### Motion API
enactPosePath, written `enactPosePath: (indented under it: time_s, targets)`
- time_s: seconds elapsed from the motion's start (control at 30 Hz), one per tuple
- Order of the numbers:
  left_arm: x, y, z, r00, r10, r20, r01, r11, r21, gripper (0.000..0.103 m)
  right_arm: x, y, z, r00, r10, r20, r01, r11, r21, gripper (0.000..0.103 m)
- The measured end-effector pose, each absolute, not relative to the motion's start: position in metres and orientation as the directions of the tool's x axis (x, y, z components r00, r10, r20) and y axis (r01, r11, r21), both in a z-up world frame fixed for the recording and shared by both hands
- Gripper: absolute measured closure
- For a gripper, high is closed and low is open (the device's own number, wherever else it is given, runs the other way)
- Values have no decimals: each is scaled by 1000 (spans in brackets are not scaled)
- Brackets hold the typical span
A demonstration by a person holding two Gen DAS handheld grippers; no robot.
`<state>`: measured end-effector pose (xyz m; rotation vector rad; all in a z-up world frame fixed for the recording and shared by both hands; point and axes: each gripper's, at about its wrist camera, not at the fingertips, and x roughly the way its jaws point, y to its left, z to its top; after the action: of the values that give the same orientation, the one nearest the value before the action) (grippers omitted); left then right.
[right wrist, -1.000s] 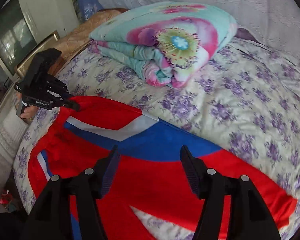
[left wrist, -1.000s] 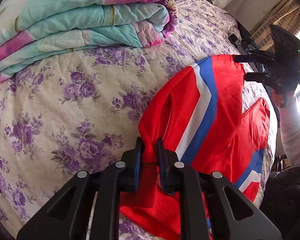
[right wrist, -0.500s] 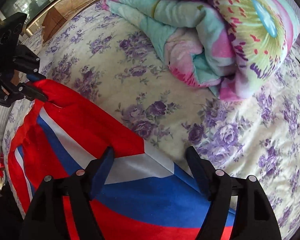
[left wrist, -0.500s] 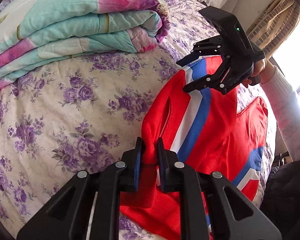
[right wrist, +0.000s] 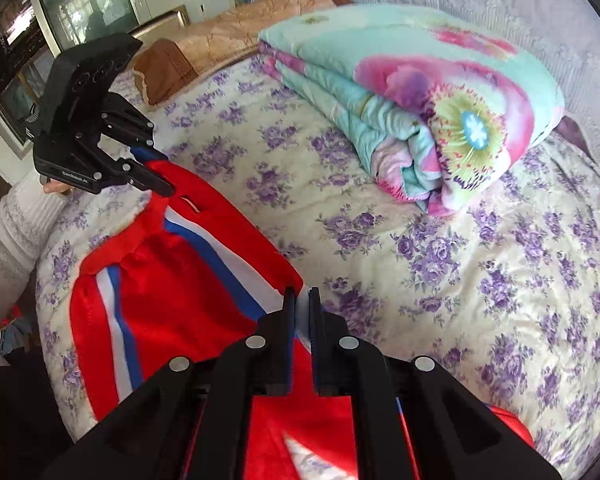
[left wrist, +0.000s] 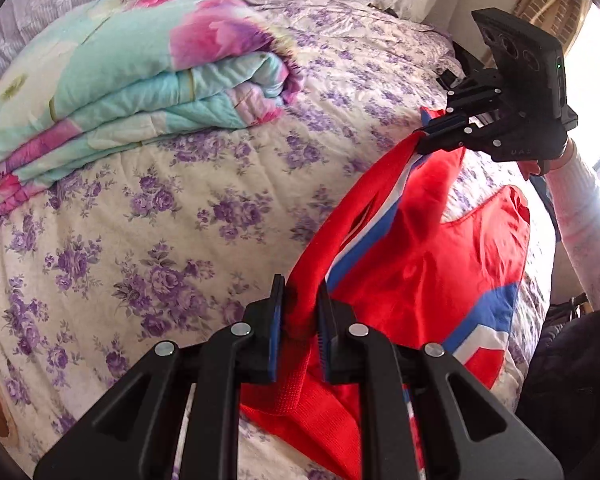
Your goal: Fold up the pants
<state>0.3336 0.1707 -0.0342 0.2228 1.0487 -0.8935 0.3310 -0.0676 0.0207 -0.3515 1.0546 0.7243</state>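
Note:
Red pants with blue and white stripes lie on the flowered bedspread; they also show in the right wrist view. My left gripper is shut on the red waistband and holds it raised; it also shows in the right wrist view. My right gripper is shut on the pants' far edge and lifts it; it shows in the left wrist view at the upper right. The fabric hangs stretched between the two grippers.
A folded turquoise and pink floral quilt lies at the head of the bed, also in the right wrist view. A brown headboard and a window are to the left. Dark clothing lies beside the bed.
My right gripper went from open above the pants to shut on their edge and lifted it. The pants rose off the bed between both grippers. My left gripper stayed shut on the waistband.

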Motion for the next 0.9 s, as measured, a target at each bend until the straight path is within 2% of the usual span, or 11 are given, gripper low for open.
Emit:
enactPosePath:
  time_s: [0.2, 0.4, 0.67, 0.9]
  targets:
    - [236, 175, -2, 241, -580, -778, 818, 553, -159, 89, 201, -84, 52, 396, 464, -793, -677, 731, 90, 96]
    - [182, 181, -33, 205, -569, -797, 815, 550, -183, 89, 95, -52, 10, 380, 422, -823, -701, 712, 41, 96]
    - [165, 186, -73, 165, -521, -838, 782, 587, -211, 87, 86, -45, -27, 343, 403, -848, -646, 757, 99, 96]
    - [153, 210, -72, 136, -608, -782, 758, 573, -313, 84, 91, -39, -65, 292, 401, -869, -610, 777, 153, 95]
